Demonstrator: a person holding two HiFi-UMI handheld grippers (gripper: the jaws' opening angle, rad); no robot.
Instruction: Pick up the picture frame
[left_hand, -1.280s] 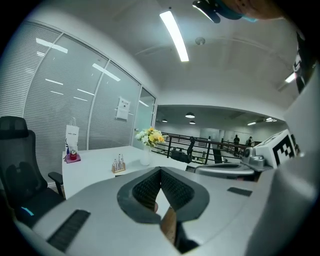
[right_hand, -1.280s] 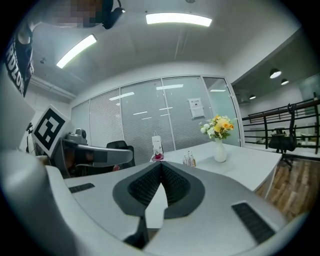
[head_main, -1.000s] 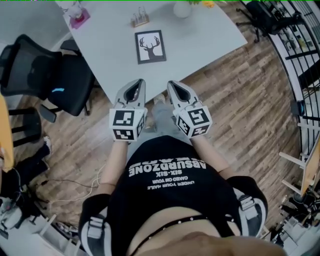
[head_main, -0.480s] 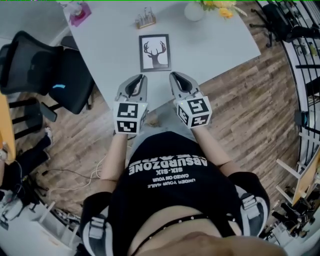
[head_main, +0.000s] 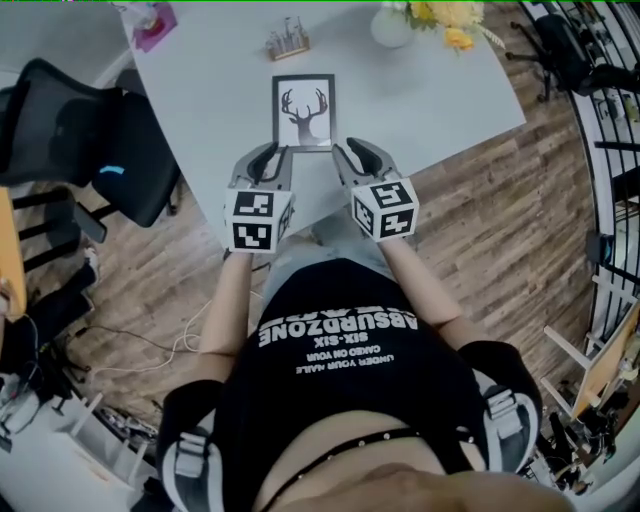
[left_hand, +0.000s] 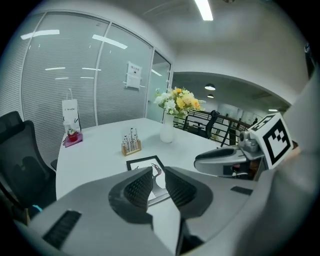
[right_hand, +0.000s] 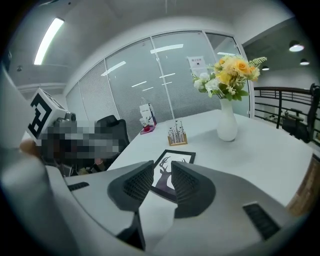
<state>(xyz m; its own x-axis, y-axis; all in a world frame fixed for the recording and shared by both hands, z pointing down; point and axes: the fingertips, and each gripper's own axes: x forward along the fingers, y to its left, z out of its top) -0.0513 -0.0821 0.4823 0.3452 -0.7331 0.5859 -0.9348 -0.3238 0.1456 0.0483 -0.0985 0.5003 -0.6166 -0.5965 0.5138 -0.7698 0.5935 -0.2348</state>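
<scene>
Starting with the head view, locate the picture frame (head_main: 303, 112) lying flat on the white tabletop (head_main: 430, 90), deer print facing up. Find the left claw (head_main: 268, 152) and right claw (head_main: 352, 150) just beside the frame's near edge, one off each near corner, both pointing toward the frame. Note a wooden holder (head_main: 286, 40) beyond the frame's far edge. Note also a vase (head_main: 390, 25) of yellow and white flowers beyond and to the right of the frame. Find a black office chair (head_main: 95, 150) well to the left of the frame, off the tabletop.

Moving to the left gripper view, read the left claw (left_hand: 158, 177) as parted, with a clear gap between the ribbed pads and nothing clamped. See the picture frame (left_hand: 142, 164) through that gap, apart from the pads and flat on the tabletop. Note the right claw (left_hand: 220, 159) to the right of the frame, with its marker cube (left_hand: 272, 140) behind it.

Moving to the right gripper view, read the right claw (right_hand: 162, 179) as parted too, just now opening, with nothing held between the pads. See the picture frame (right_hand: 176, 158) through the gap, untouched. Find the wooden holder (right_hand: 176, 136) just beyond the frame and the vase (right_hand: 226, 125) farther to the right of it.
</scene>
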